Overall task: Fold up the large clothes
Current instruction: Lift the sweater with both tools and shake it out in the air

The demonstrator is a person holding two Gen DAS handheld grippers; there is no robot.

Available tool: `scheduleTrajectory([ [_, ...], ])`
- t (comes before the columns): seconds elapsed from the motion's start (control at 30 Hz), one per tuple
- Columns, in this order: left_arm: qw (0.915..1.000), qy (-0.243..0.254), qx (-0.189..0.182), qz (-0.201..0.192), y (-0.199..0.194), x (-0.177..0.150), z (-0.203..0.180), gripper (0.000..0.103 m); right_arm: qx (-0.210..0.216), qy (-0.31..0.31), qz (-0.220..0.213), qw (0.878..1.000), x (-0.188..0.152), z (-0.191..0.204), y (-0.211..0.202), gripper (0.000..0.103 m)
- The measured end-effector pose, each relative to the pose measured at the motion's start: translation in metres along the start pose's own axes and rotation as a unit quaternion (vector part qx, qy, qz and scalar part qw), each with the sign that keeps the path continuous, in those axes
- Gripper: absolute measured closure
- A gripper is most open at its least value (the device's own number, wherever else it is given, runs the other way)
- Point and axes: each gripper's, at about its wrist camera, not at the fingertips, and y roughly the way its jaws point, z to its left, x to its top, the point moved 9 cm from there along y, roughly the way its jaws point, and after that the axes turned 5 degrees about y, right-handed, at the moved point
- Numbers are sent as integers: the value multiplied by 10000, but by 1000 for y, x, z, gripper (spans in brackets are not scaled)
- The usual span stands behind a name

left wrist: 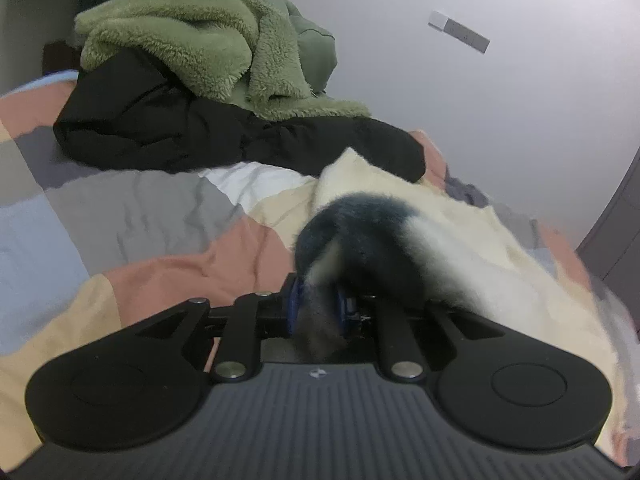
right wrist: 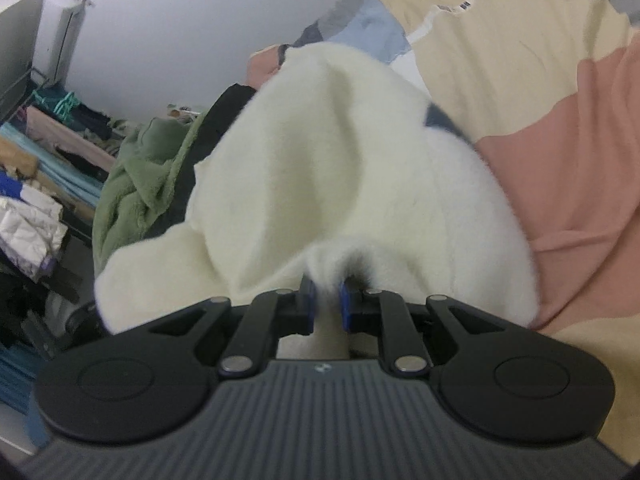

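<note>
On the bed, over a patchwork cover of grey, pink and cream blocks, a cream fleece garment is stretched between two hand-held tools. Far left and back, a green fleece sits on a black jacket, most likely waiting their turn. Nearer, the left claw is clamped on a dark-trimmed edge of the cream garment, perhaps a cuff or collar; the cloth bunches up between the blue pads and trails off to the right across the cover. In the right wrist view, the right claw is pinched tight on a plain cream fold, with the bulk of the fleece billowing ahead of it and sagging toward the bed's edge, where a cluttered rack stands at the left. Gripping two separated points lets the person keep the garment spread, probably so it can be laid flat and folded. Both views are blurred, so the exact seam held is unclear.
</note>
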Motion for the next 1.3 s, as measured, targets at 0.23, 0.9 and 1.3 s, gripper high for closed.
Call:
scheduleTrajectory([
  [0.23,9991,-50,-319,278,-41,6,-4,34,53,204,-35,9998,-4,-1,-6,86],
  [0.9,9594,-730,-2362,1360,-81,-90,-77,15,571,1004,-4,9933,-26,1,-24,63],
  [1.3,9472,-1441,-2496,1405,-60,-87,-72,82,530,732,-34,9959,-26,2,-14,76],
])
